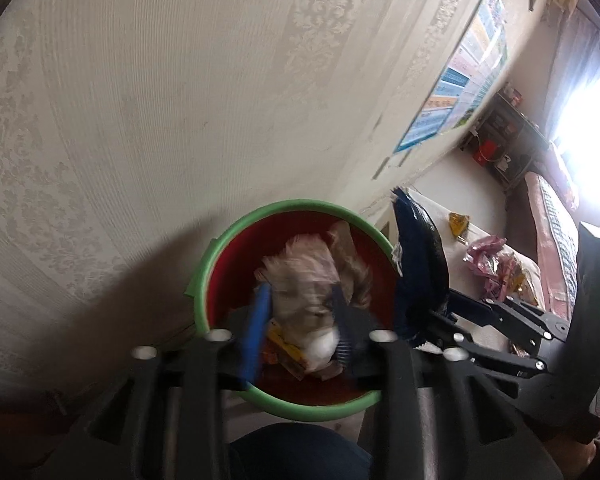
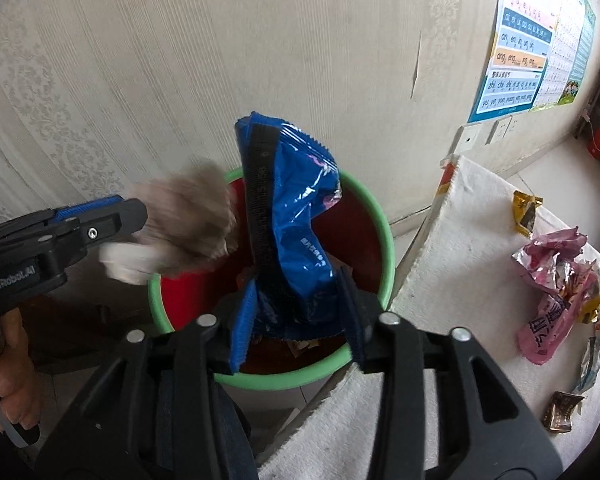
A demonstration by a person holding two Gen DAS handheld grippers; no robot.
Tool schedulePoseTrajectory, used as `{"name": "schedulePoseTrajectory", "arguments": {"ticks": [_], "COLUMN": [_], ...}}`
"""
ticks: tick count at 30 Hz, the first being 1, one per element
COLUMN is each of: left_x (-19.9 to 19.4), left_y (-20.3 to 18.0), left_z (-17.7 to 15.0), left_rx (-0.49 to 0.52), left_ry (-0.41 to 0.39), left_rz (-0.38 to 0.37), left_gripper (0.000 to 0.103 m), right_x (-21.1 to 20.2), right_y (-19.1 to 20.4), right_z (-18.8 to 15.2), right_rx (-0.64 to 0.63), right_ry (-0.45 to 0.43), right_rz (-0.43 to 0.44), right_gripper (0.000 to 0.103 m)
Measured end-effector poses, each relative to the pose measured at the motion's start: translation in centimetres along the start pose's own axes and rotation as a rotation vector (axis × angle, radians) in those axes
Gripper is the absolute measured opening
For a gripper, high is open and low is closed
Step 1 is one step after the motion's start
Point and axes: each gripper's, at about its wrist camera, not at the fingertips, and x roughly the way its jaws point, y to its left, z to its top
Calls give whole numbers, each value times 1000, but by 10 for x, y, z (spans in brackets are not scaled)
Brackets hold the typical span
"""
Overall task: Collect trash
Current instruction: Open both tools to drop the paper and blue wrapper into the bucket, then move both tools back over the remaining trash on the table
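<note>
Trash is in both claws at once, held over the bin. The right gripper [image 2: 296,328] has its blue-padded jaws closed partway on the lower end of a blue foil snack bag [image 2: 296,216], which stands up crumpled above the red bin with the green rim [image 2: 384,240]. I judge the bag light, crackly and slick; a pinch on a folded, doubled part seems safer than on the smooth flat film, where it could slide out. White print runs across its face, too small and creased for me to read.

The left gripper [image 1: 300,332] is closed around a pale, blurred wad of crumpled paper or tissue [image 1: 312,276], white at one end, just above the bin's mouth. It looks soft and nearly weightless, so it should squash under any grip and drop freely once let go. From the right camera, the side of that left tool reads "GenRobot.AI".

Inside the bin lie other scraps, among them something yellow and orange.

Beside the bin, the table under a white cloth [image 2: 440,248] carries more: a yellow wrapper [image 2: 525,214] toward its far edge, a pink crumpled bag [image 2: 556,280] with large characters I cannot make out, and a small brown wrapper [image 2: 560,412] near the front edge. On the wall hangs a pinyin chart [image 2: 520,60] showing "ang, eng" and "zhi chi shi".
</note>
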Motion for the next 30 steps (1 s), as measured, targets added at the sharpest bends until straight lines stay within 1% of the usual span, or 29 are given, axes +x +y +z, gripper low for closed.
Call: {"name": "schedulePoseTrajectory", "arguments": {"ticks": [1, 2, 3, 4, 5, 9, 10, 11, 13, 18, 23, 27, 30], "left_x": [-2, -3, -4, -4, -5, -6, -6, -6, -4, -3, -1, 0, -1], "left_y": [2, 3, 5, 6, 7, 8, 7, 7, 6, -6, -29, -55, -77], "left_z": [0, 1, 1, 2, 2, 0, 0, -1, -1, -5, -8, -10, -12], "left_rx": [-10, -17, -26, -31, -34, -42, -44, -47, -54, -47, -7, 32, 68], "left_ry": [-14, -21, -21, -20, -22, -27, -29, -29, -20, -12, -1, 10, 8], "left_rz": [-4, -9, -12, -8, -3, 19, 26, 34, 51, 44, 28, -7, -19], "left_gripper": [61, 68, 70, 71, 75, 89, 91, 95, 95, 95, 95, 95, 95], "right_x": [1, 2, 3, 2, 2, 0, -1, -3, -6, -21, -33, -45, -56], "right_y": [1, 2, 4, 5, 5, 3, 2, 1, -1, -11, -27, -45, -60], "right_z": [0, -1, -2, -3, -5, -9, -10, -11, -11, -17, -28, -39, -46], "right_rx": [-6, -14, -25, -29, -29, -25, -25, -27, -28, -23, 1, 30, 54], "right_ry": [7, 11, 11, 9, 7, 9, 9, 8, 7, -16, -20, -26, -38], "right_rz": [-1, -7, -18, -27, -28, -39, -40, -44, -46, -73, -105, -123, -135], "right_gripper": [59, 64, 74, 79, 79, 92, 93, 94, 95, 98, 98, 98, 98]}}
